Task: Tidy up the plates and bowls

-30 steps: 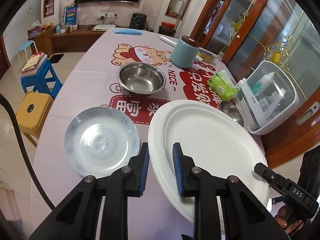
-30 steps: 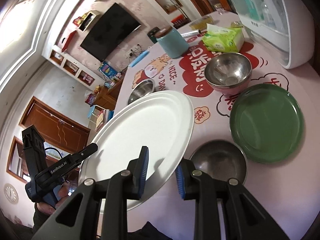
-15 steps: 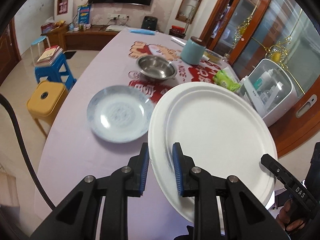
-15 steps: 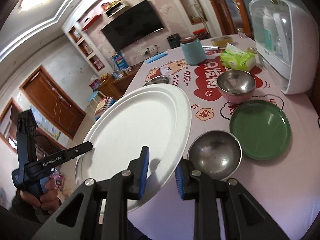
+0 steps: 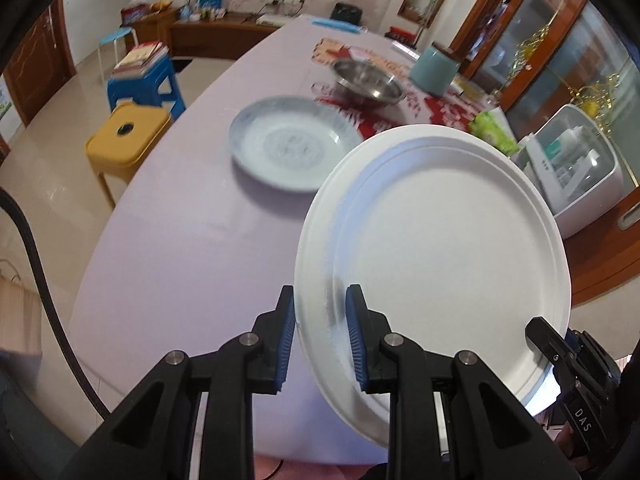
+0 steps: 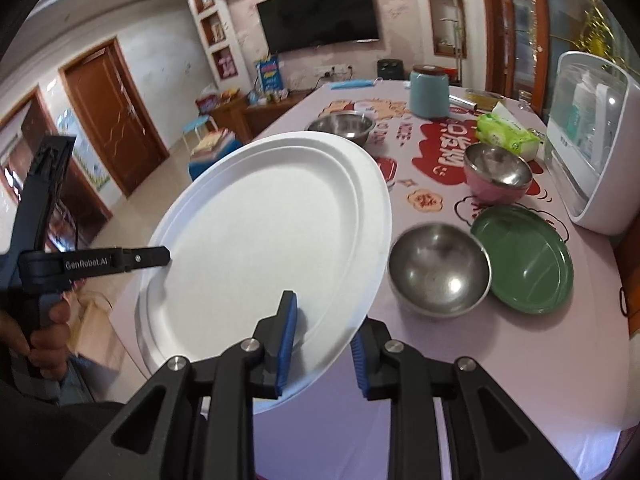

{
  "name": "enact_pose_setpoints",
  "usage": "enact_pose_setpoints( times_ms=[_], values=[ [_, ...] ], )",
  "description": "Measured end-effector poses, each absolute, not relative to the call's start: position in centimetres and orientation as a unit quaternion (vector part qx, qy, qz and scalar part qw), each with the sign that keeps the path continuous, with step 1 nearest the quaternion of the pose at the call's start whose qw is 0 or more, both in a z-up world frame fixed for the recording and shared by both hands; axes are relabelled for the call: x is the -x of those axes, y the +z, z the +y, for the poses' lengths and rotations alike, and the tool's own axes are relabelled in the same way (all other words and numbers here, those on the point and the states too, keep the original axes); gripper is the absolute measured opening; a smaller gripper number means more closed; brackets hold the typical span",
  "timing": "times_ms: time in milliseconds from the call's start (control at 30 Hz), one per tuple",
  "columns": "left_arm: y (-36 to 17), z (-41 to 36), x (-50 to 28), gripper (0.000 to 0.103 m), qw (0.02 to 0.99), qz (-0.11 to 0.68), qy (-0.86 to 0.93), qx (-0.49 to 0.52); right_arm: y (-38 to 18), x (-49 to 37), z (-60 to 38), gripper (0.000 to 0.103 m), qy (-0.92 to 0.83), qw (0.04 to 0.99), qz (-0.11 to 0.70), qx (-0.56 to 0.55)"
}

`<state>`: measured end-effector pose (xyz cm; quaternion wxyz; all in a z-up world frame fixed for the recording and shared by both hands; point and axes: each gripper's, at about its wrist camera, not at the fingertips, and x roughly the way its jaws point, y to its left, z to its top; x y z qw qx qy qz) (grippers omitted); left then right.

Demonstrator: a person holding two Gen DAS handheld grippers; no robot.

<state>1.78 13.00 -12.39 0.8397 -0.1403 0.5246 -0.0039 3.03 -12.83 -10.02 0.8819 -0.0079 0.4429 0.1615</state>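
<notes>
A large white oval plate (image 5: 436, 256) is held in the air above the table's near edge, gripped at both ends. My left gripper (image 5: 320, 336) is shut on its left rim. My right gripper (image 6: 322, 346) is shut on its right rim; the plate also shows in the right wrist view (image 6: 272, 232). On the table lie a blue-patterned plate (image 5: 292, 148), a steel bowl (image 5: 368, 80), another steel bowl (image 6: 438, 270), a green plate (image 6: 524, 258) and a pink bowl with steel inside (image 6: 498, 172).
A teal canister (image 6: 430, 90), a green tissue pack (image 6: 506, 134) and a white sterilizer box (image 6: 592, 136) stand at the far right of the table (image 5: 192, 248). A yellow stool (image 5: 126, 136) and a blue stool (image 5: 146, 84) stand left of the table.
Both grippers have lifted the white plate off the table and drawn it back toward the near edge; the table objects now look farther away.
</notes>
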Motion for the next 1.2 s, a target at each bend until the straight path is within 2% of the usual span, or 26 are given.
enact_pose_setpoints(
  times_ms=[600, 967, 1200],
  values=[
    [-20.9, 11.4, -1.0, 0.023, 0.785, 0.604, 0.01, 0.136, -16.7, -1.9, -13.4, 0.029, 0.14, 0.819, 0.556, -0.007],
    [-22.8, 8.9, -2.3, 0.023, 0.775, 0.621, -0.007, 0.116, -19.5, -3.0, -16.3, 0.031, 0.098, 0.792, 0.6, -0.051],
    [-22.8, 7.4, -2.4, 0.026, 0.774, 0.625, -0.012, 0.102, -20.5, -3.2, -17.2, 0.037, 0.075, 0.782, 0.618, -0.025]
  ],
)
